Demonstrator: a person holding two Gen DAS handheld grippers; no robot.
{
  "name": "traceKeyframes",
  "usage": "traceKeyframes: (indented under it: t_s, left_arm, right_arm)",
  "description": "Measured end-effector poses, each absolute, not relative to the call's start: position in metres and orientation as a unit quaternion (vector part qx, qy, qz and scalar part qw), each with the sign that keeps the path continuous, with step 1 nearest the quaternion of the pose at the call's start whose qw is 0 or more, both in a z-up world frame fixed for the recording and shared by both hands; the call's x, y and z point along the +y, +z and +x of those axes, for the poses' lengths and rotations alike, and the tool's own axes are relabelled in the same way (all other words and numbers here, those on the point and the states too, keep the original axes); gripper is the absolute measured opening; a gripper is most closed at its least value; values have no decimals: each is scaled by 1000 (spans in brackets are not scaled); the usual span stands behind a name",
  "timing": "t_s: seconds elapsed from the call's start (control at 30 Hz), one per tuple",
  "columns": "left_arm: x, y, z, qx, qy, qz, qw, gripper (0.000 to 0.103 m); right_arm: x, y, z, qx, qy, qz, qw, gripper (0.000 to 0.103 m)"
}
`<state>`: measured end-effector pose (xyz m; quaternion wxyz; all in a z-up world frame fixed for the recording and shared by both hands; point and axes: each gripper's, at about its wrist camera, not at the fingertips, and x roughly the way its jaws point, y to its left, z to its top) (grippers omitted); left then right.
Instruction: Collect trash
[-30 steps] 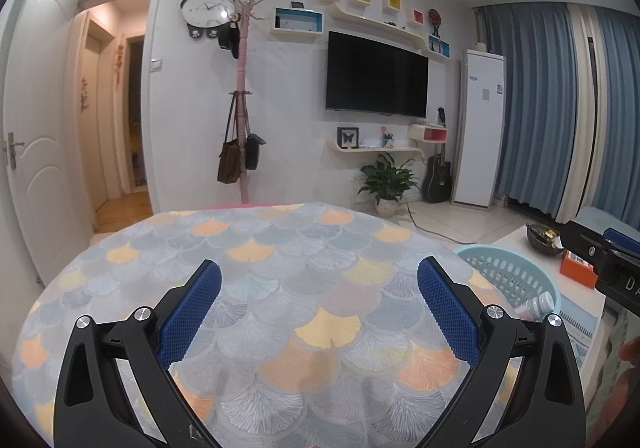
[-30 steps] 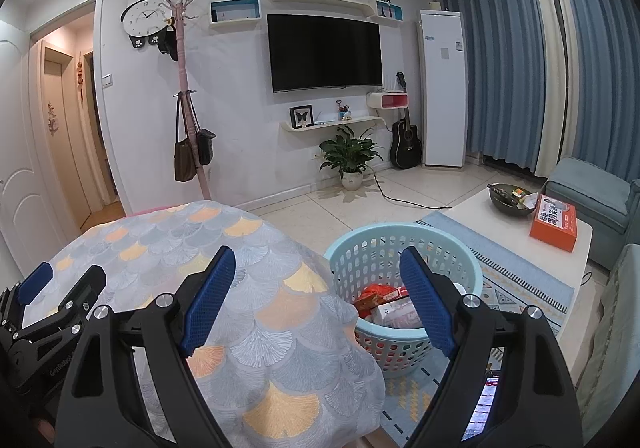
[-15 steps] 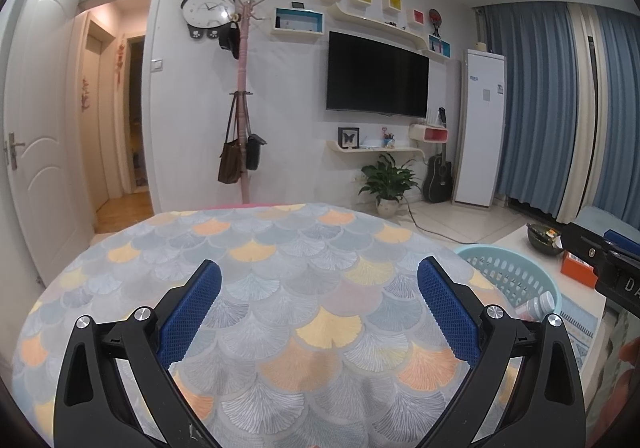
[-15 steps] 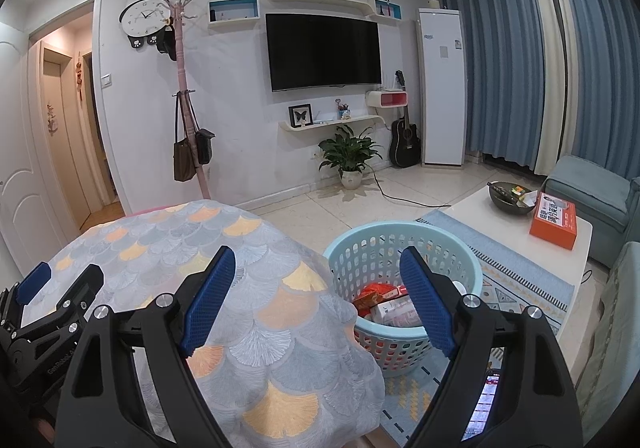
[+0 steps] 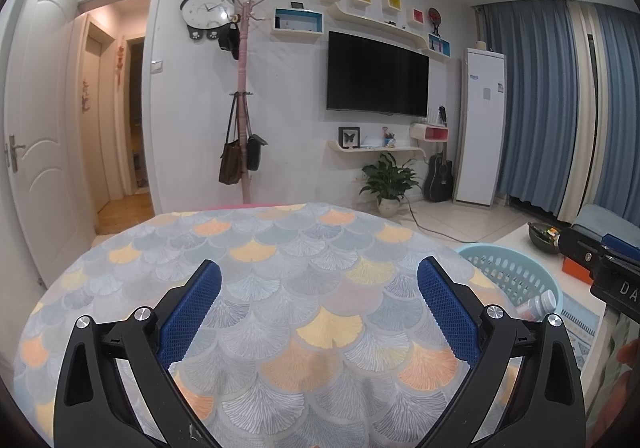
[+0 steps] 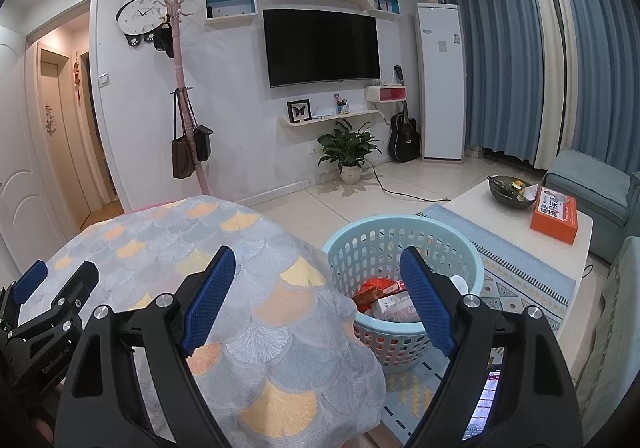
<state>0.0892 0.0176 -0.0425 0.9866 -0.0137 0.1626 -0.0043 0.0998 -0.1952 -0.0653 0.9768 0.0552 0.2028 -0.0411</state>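
A light blue plastic basket (image 6: pixel 360 244) stands on the floor to the right of the round table (image 6: pixel 168 232). It holds trash: a red wrapper (image 6: pixel 374 285), small boxes (image 6: pixel 394 302) and a white bottle (image 5: pixel 540 303). My left gripper (image 5: pixel 318 280) is open and empty above the table's scale-patterned cloth (image 5: pixel 280 248). My right gripper (image 6: pixel 316 268) is open and empty, hovering over the table's right edge and the basket's near rim. No trash shows on the cloth.
A white coffee table (image 6: pixel 480 204) at right carries a dark bowl (image 6: pixel 510 190) and an orange box (image 6: pixel 556 214). A blue sofa (image 6: pixel 592 192) lies beyond. A patterned rug (image 6: pixel 520 276) is under the basket. A coat rack (image 5: pixel 242 96), plant (image 5: pixel 390 178) and guitar stand by the far wall.
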Motion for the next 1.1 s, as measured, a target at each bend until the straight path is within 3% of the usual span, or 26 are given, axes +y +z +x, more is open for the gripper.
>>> traceKeyframes:
  t_s: [1.1]
  left_arm:
    - [12, -42, 87, 155, 12, 9, 988, 96]
  right_arm:
    - [-199, -76, 111, 223, -38, 64, 972, 80]
